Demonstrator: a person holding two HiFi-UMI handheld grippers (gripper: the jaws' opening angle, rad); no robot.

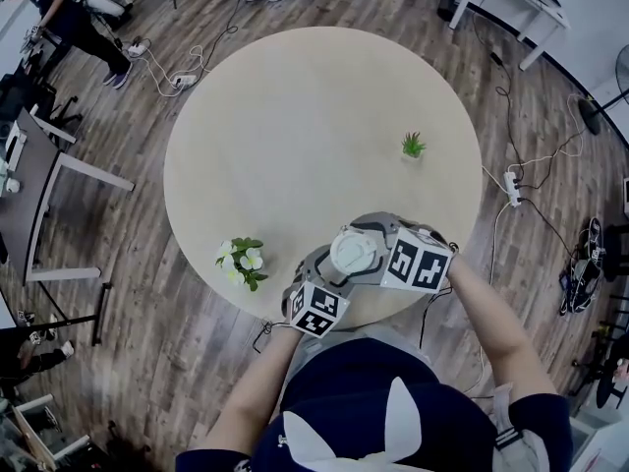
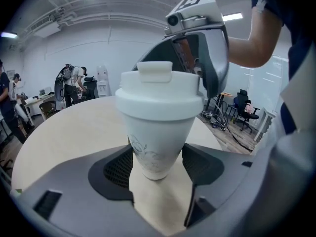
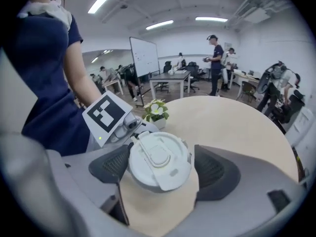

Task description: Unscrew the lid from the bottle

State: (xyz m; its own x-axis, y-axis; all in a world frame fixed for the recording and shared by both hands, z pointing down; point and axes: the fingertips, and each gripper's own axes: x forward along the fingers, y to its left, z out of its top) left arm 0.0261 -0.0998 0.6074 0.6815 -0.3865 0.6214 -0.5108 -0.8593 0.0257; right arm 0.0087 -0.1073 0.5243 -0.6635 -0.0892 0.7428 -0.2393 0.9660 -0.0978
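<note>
A white bottle (image 2: pixel 157 135) with a white flip-top lid (image 1: pixel 352 253) stands upright near the front edge of the round beige table (image 1: pixel 295 116). My left gripper (image 2: pixel 157 163) is shut on the bottle's lower body, both black pads against its sides. From above, my right gripper (image 3: pixel 162 168) straddles the lid (image 3: pixel 159 161). Its left pad touches the rim and a thin gap shows at the right pad, so it is open. The left gripper view shows the right gripper (image 2: pixel 200 48) arched over the lid (image 2: pixel 159 90). The left gripper's marker cube (image 3: pixel 105 113) sits just behind the lid.
A small pot of white flowers (image 1: pixel 243 262) stands left of the bottle near the table edge. A tiny green plant (image 1: pixel 414 146) sits at the table's right. Desks, chairs, floor cables and several people surround the table.
</note>
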